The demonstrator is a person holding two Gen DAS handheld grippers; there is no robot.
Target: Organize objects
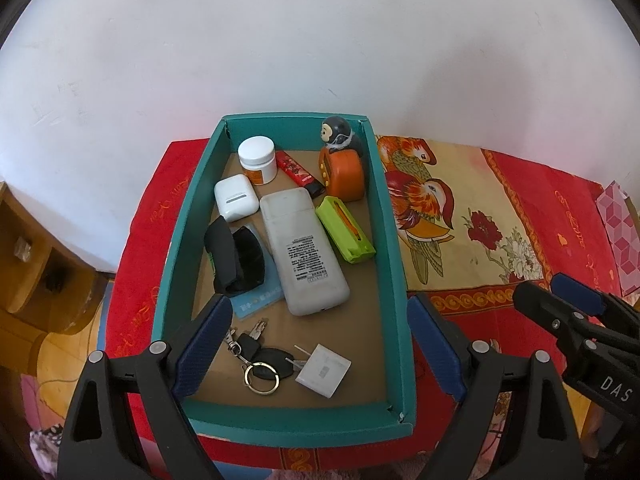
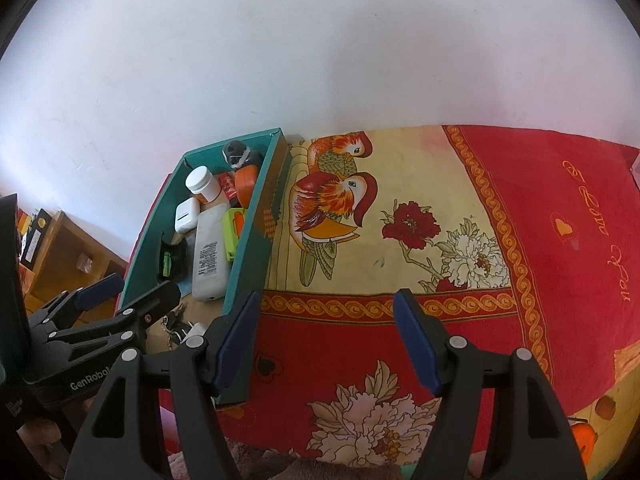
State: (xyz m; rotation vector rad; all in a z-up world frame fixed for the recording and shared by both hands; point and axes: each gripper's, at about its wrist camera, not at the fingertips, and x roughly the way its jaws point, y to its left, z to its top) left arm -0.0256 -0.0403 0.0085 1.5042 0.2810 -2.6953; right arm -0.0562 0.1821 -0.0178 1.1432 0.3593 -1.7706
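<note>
A teal open box (image 1: pixel 394 240) sits on the left part of a cloth-covered table. Inside lie a white jar (image 1: pixel 258 158), a red tube (image 1: pixel 298 170), a penguin figure (image 1: pixel 339 132) on an orange timer (image 1: pixel 346 178), a white earbud case (image 1: pixel 235 197), a white power bank (image 1: pixel 306 248), a green cutter (image 1: pixel 345 229), black sunglasses (image 1: pixel 236 260), keys (image 1: pixel 260 356) and a white charger (image 1: pixel 323 370). My left gripper (image 1: pixel 320 308) hovers open over the box's near end, holding nothing. My right gripper (image 2: pixel 326 308) is open above the cloth beside the box (image 2: pixel 256 240), also with nothing in it.
The red and yellow cloth (image 2: pixel 420 200) with bird and flower prints spreads to the right of the box. A white wall stands behind the table. A wooden shelf (image 1: pixel 36 252) is at the left and a pink bag (image 1: pixel 620 236) at the far right edge.
</note>
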